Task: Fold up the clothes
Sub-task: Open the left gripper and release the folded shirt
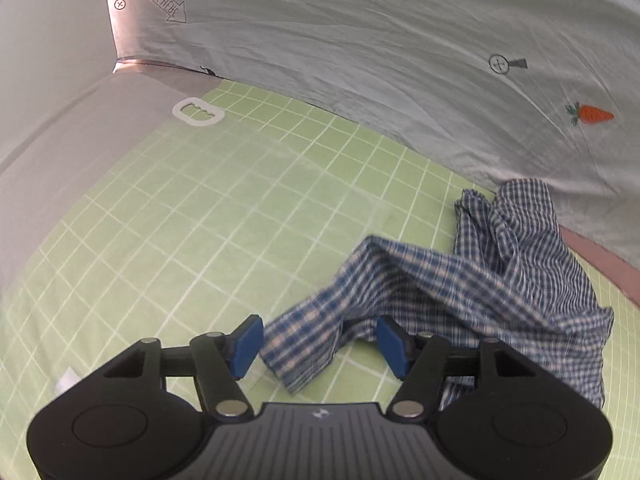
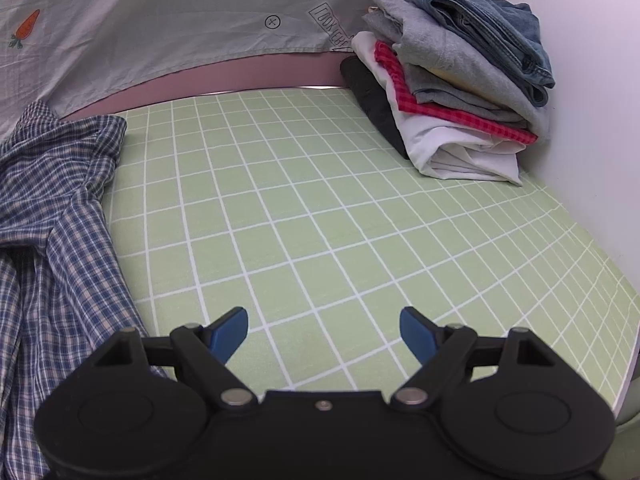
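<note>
The left tool (image 1: 318,346) is held spread over a sleeve end of the blue checked shirt (image 1: 480,276), the pads clear of the cloth, probably to set it out for folding. The shirt lies crumpled on the green gridded bench (image 2: 320,220). The right tool (image 2: 324,334) hangs spread, empty. Folded clothes (image 2: 452,80) are stacked right, before a grey sheet (image 1: 360,60).

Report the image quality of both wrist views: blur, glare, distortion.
Left wrist view: the plaid shirt is smeared by motion blur, a glare strip runs along the backdrop sheet's edge, and fisheye bends the green grid sheet. Right wrist view: sharp, the folded clothes stack crisp, grid lines curved, corners vignetted dark.
</note>
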Action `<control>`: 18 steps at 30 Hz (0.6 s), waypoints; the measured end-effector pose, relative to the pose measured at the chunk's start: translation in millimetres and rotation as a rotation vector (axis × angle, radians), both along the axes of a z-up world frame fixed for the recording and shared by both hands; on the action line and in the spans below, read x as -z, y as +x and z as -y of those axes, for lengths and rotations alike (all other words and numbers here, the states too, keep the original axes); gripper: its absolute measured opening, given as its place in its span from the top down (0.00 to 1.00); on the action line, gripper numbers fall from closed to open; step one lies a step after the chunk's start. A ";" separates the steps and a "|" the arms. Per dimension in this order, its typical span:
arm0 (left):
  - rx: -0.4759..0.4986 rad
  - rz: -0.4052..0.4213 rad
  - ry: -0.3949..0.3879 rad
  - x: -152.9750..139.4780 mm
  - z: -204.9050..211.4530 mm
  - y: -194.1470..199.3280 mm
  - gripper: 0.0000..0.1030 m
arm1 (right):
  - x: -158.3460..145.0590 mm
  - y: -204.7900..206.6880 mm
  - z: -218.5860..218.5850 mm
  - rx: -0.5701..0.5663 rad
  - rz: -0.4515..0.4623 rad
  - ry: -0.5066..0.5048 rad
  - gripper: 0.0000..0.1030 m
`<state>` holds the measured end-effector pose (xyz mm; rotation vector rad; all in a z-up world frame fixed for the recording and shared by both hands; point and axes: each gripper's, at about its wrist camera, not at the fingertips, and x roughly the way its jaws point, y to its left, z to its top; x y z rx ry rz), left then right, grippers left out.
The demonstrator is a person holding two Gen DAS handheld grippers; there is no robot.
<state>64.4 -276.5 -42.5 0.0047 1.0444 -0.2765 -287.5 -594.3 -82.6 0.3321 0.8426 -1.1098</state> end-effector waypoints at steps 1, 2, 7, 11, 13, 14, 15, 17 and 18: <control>0.015 -0.004 0.012 1.1 -1.3 -8.3 0.34 | -1.8 -1.8 -3.4 -0.007 0.009 -0.001 0.19; 0.030 -0.010 0.025 2.4 -2.6 -18.0 0.34 | -3.7 -3.7 -7.4 -0.014 0.019 -0.001 0.19; 0.106 -0.038 0.066 8.6 -7.0 -60.4 0.31 | -5.9 -17.4 -32.4 -0.072 0.063 0.029 0.19; 0.165 -0.050 0.104 12.0 -8.6 -90.0 0.29 | -0.6 -28.3 -51.8 -0.140 0.092 0.076 0.19; 0.186 -0.064 0.111 11.9 -11.6 -102.6 0.29 | 1.7 -34.5 -62.0 -0.177 0.109 0.098 0.21; 0.195 -0.066 0.113 11.6 -14.0 -109.0 0.29 | 2.6 -37.8 -66.5 -0.189 0.114 0.109 0.21; 0.203 -0.068 0.116 11.3 -16.4 -115.4 0.29 | 3.7 -40.4 -70.9 -0.202 0.113 0.118 0.23; 0.218 -0.071 0.122 11.2 -21.3 -126.9 0.29 | 7.6 -45.4 -80.7 -0.226 0.098 0.131 0.25; 0.223 -0.075 0.125 11.4 -24.2 -132.0 0.29 | 9.9 -47.6 -85.2 -0.236 0.087 0.136 0.27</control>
